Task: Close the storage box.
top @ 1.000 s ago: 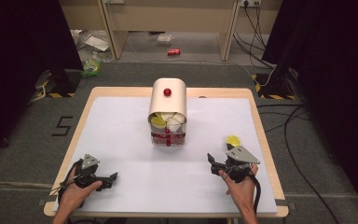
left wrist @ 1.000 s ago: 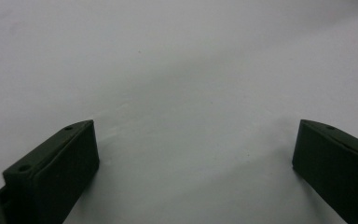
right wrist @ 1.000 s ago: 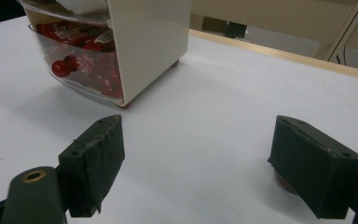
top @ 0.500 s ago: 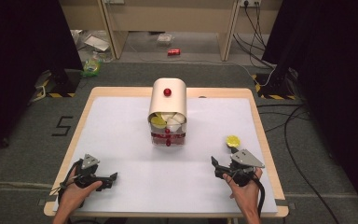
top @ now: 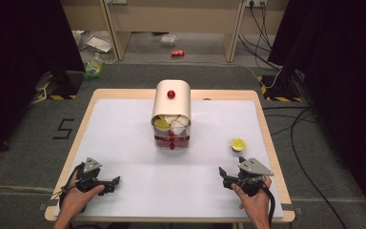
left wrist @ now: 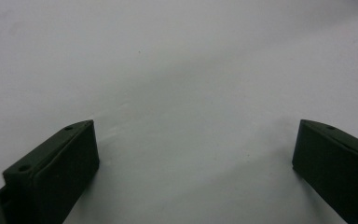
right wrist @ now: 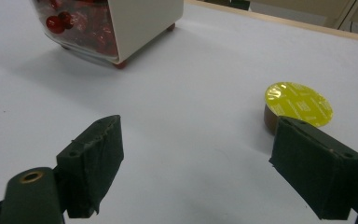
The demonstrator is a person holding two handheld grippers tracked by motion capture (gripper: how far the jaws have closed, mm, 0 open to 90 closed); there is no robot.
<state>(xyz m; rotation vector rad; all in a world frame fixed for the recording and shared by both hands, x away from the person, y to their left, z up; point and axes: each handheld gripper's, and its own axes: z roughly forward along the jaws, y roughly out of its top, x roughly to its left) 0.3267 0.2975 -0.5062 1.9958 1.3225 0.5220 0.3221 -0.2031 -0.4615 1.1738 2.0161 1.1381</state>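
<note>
Your right gripper (top: 225,172) rests on the white table (top: 124,124), its two black jaws spread wide with nothing between them. The small round capsule with the yellow foil lid (top: 238,144) sits on the table to the right of the cream rounded dispenser box (top: 172,101), near your right gripper and apart from it. Your left gripper (top: 116,180) lies well to the box's near left, jaws also spread over bare table. Red capsules (right wrist: 63,21) show inside the box's clear base.

High view looks down; right gripper view, low, shares its capsule (top: 238,144).
</note>
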